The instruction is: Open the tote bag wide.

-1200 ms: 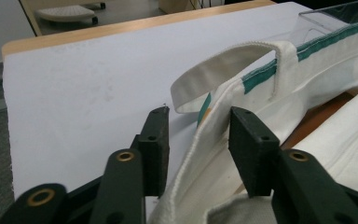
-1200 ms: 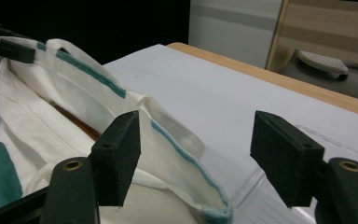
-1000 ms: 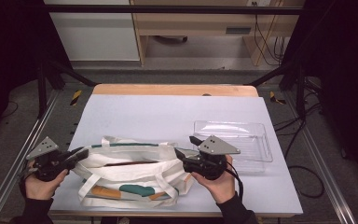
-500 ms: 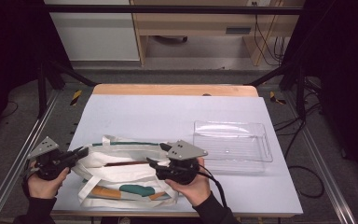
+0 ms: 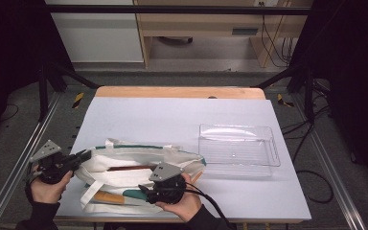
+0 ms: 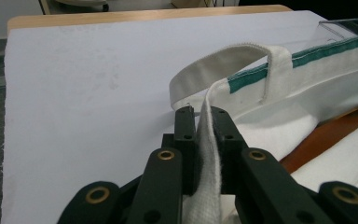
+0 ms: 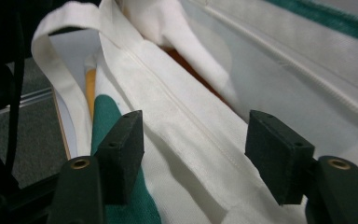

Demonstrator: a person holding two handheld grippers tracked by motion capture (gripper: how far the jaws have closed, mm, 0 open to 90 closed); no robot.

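A white canvas tote bag (image 5: 124, 160) with a green-trimmed rim lies on its side at the table's near left. My left gripper (image 5: 83, 156) is at the bag's left end. In the left gripper view the left gripper (image 6: 203, 119) is shut on a fold of the bag's edge (image 6: 207, 140), its jaws having just been closing on it. My right gripper (image 5: 142, 194) hovers over the bag's near side. The right gripper (image 7: 193, 137) stands open and its jaws have just been opening. The bag's white seam (image 7: 182, 116) lies between the pads, untouched.
A clear plastic tray (image 5: 239, 143) sits to the right of the bag. Something brown-orange (image 5: 129, 168) shows inside the bag's mouth. A white handle loop (image 6: 223, 60) arches past the left jaws. The white table top (image 5: 172, 115) stretches behind, with metal rails at both sides.
My right gripper has moved left and down, from the bag's right end near the tray to its near side. The left gripper stays at the bag's left end.
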